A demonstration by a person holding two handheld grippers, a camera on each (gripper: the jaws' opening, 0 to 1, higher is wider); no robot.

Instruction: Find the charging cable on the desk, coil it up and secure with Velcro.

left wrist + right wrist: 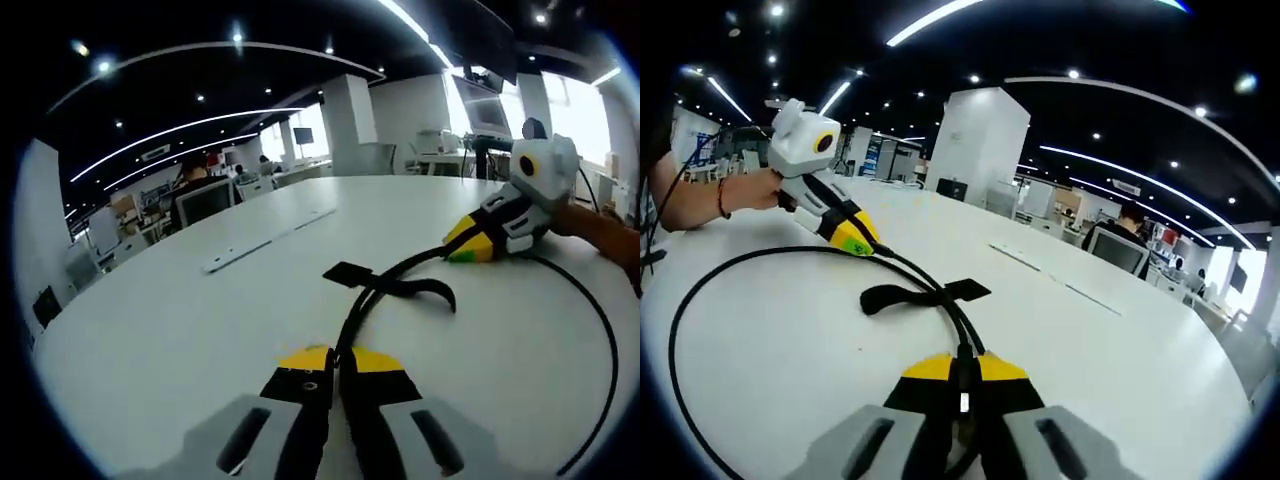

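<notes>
Clearly the black charging cable lies on the white worktop in a wide loose loop, its Velcro strap splayed flat near the middle. Both the left gripper and right gripper have their jaws closed on the cable. It looks light, limp and slightly springy; grip close to the strap.

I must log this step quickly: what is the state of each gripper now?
Left gripper: shut on the black cable, fingers pressed together.
Right gripper: shut on the same cable, near its other end.
</notes>
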